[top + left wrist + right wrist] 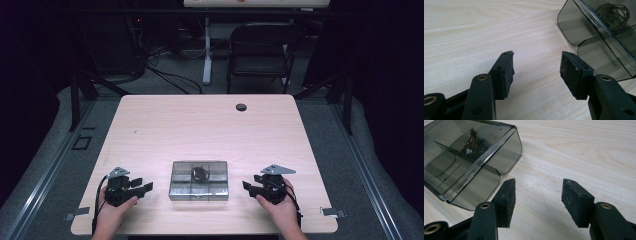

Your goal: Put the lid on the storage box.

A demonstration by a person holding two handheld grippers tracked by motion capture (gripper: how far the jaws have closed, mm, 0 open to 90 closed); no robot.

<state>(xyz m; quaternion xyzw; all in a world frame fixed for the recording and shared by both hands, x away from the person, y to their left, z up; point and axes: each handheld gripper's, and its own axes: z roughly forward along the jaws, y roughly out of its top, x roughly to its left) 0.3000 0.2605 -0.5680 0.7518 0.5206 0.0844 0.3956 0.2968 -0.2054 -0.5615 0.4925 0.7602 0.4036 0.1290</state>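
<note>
The bench point(200, 125) is lying bare over most of its far half, with only a small dark round grommet point(241, 107) sitting near the far edge, right of centre. A smoky clear compartment box point(199, 180) is sitting near the near edge, about midway between left and right, with open wood on every side of it. A small tangle of brown wire point(200, 173) is lying inside the box, in a middle compartment of the far row.

The left tool point(146, 187) is resting low over the bench to the left of the box, held in the person's left hand point(116, 206), with a strip of bare wood between it and the box. In the left gripper view its jaws are standing wide apart, gripping nothing, with bench surface showing between them and the box's rounded corner point(571, 32) lying just beyond the right-hand jaw.

The right tool point(247, 187) is sitting to the right of the box, held in the right hand point(280, 205), and is likewise apart from it. In the right gripper view its jaws are also spread wide and empty, with the box point(486, 167) lying just beyond the left-hand jaw and not touching it.
</note>
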